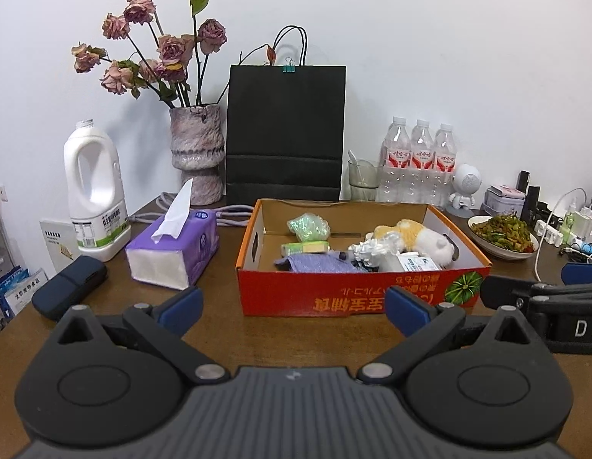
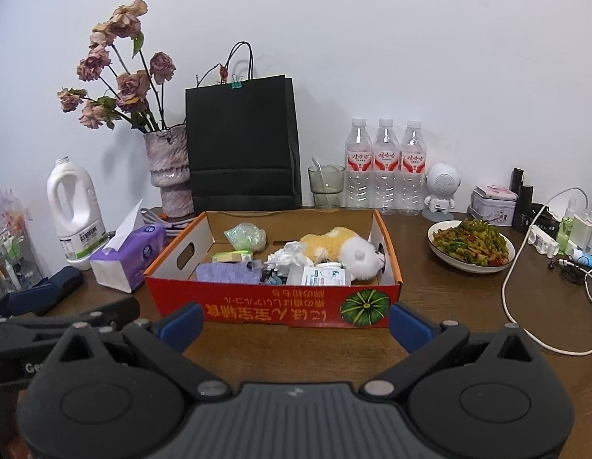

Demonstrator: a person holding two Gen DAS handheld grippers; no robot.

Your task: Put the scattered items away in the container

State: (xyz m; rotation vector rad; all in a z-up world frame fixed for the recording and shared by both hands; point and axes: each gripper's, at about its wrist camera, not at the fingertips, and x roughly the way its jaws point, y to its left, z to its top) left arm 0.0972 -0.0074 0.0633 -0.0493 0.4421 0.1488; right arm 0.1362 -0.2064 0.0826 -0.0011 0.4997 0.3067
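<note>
A red cardboard box (image 1: 334, 294) (image 2: 257, 302) sits mid-table. Inside lie a yellow-and-white plush toy (image 1: 422, 239) (image 2: 345, 248), a green bubble-wrap wad (image 1: 309, 225) (image 2: 245, 236), a purple cloth (image 1: 318, 264) (image 2: 229, 271), crumpled foil (image 1: 372, 248), a small green packet (image 1: 305, 247) and a white labelled tub (image 2: 324, 274). My left gripper (image 1: 294, 306) hovers open just in front of the box, nothing between its blue pads. My right gripper (image 2: 296, 325) is open and empty too, close to the box's front wall. Each gripper shows at the other view's edge.
Purple tissue box (image 1: 173, 252) (image 2: 129, 258), dark case (image 1: 70, 287) and white jug (image 1: 95, 199) stand left. Vase of dried roses (image 1: 196, 153), black paper bag (image 1: 284, 130), three water bottles (image 2: 384, 168) line the wall. A food dish (image 2: 470, 244) and white cables (image 2: 525, 287) lie right.
</note>
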